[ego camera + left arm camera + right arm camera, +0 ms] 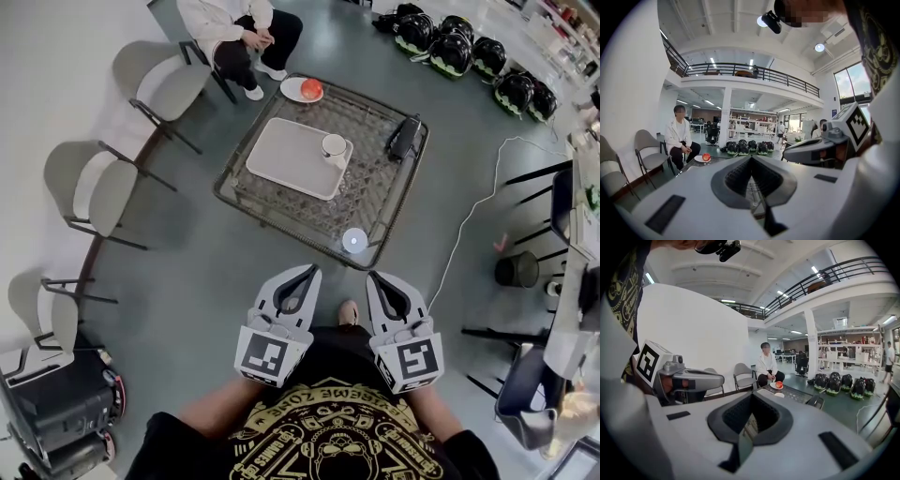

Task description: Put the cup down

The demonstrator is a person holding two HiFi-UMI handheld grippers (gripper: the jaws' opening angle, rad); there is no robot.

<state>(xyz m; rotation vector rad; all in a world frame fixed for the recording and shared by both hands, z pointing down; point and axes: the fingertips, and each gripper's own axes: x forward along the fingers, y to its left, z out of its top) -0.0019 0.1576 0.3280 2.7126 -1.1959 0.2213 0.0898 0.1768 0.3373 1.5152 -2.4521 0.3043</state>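
Table [375, 202] | white cup [334, 145] upright on tray [286, 155] | left hand-held gripper [312, 271], right hand-held gripper [373, 277] clenched

Head cam is looking steeply down, with the left gripper [307, 274] and right gripper [377, 279] close below it and the table [375, 197] just ahead. Both gripper cams are riding low, facing level across the room. All three are catching the seated person [239, 28] and helmets [450, 47].
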